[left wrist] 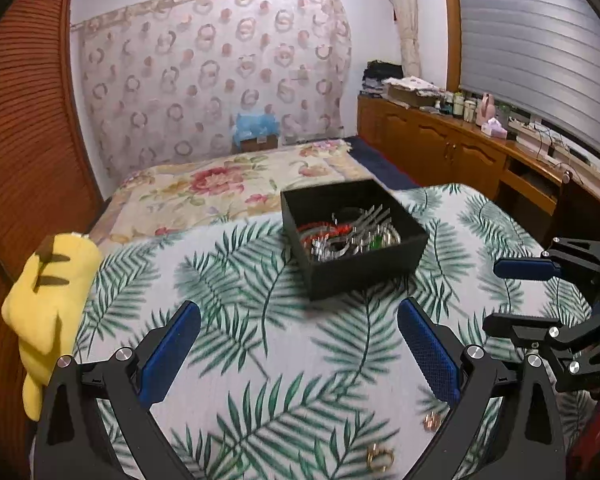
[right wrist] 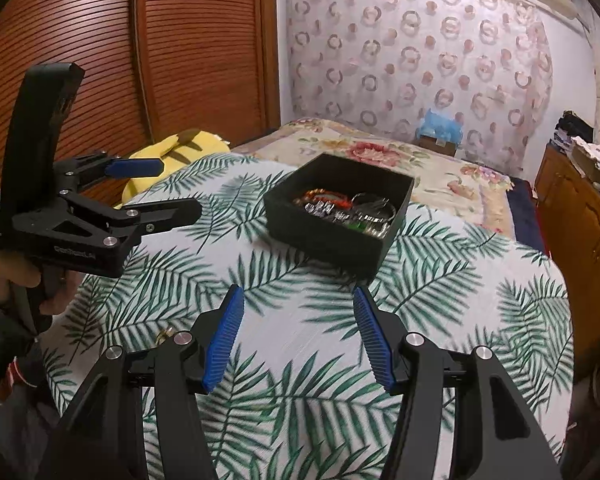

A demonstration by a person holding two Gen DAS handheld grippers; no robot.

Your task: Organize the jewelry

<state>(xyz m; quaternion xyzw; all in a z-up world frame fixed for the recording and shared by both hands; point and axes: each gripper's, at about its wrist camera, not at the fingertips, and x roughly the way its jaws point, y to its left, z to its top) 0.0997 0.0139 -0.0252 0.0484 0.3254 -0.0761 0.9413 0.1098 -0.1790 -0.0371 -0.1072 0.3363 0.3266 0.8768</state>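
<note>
A black open box (left wrist: 364, 264) holding several pieces of jewelry (left wrist: 348, 236) sits on the palm-leaf cloth; it also shows in the right wrist view (right wrist: 332, 240). A gold ring (left wrist: 378, 458) and a small copper-coloured piece (left wrist: 432, 422) lie on the cloth near the front edge, by my left gripper's right finger. My left gripper (left wrist: 298, 312) is open and empty, short of the box; it also shows in the right wrist view (right wrist: 172, 188). My right gripper (right wrist: 298, 296) is open and empty, just short of the box; it also shows at the right of the left wrist view (left wrist: 496, 296).
A yellow plush toy (left wrist: 48, 308) lies at the cloth's left edge. Beyond the box is a floral bedspread (left wrist: 220, 184). A wooden sideboard (left wrist: 460, 148) with clutter runs along the right. Wooden slatted doors (right wrist: 160, 48) stand on the left.
</note>
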